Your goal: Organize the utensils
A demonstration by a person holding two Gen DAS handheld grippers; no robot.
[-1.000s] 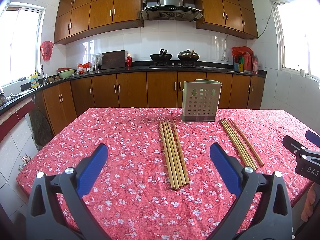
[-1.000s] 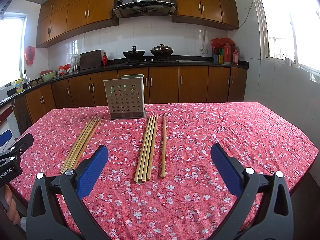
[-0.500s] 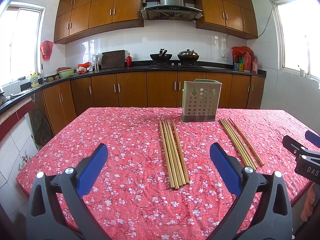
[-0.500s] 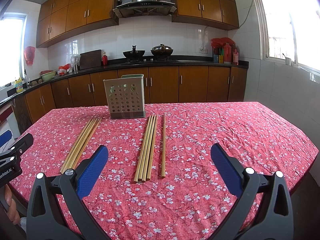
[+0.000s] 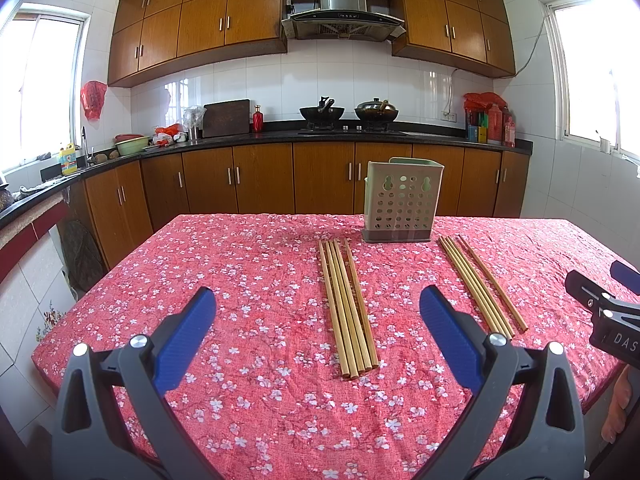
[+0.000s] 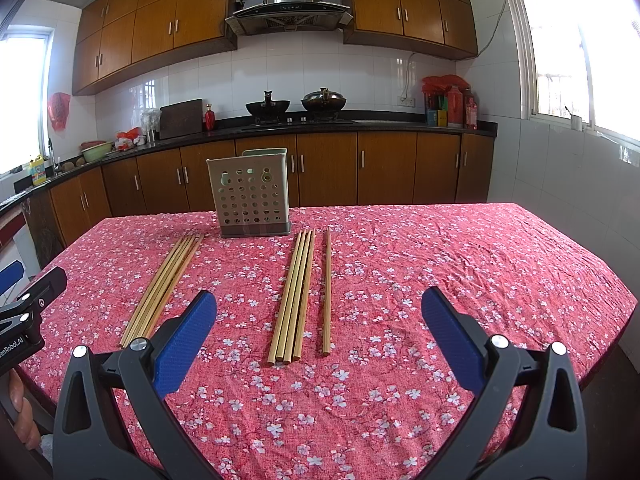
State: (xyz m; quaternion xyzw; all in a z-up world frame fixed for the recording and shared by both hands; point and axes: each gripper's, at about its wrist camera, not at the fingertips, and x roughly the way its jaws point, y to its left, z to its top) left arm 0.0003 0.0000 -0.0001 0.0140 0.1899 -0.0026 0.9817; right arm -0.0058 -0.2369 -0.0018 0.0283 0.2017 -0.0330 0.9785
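Two bundles of several bamboo chopsticks lie on the red flowered tablecloth. The left bundle (image 5: 348,308) (image 6: 162,288) lies ahead of my left gripper (image 5: 316,308), which is open and empty above the table's near edge. The right bundle (image 5: 476,284) (image 6: 294,292) has one chopstick (image 6: 327,292) lying slightly apart; it lies ahead of my right gripper (image 6: 318,308), also open and empty. A pale green perforated utensil holder (image 5: 402,200) (image 6: 252,194) stands upright at the far side, behind both bundles.
The table (image 5: 248,248) is covered by the cloth, with edges near both grippers. Kitchen counters with woks (image 5: 322,114), a cutting board and bottles run along the back wall. The other gripper shows at each view's side, the right gripper (image 5: 604,312) and the left gripper (image 6: 28,312).
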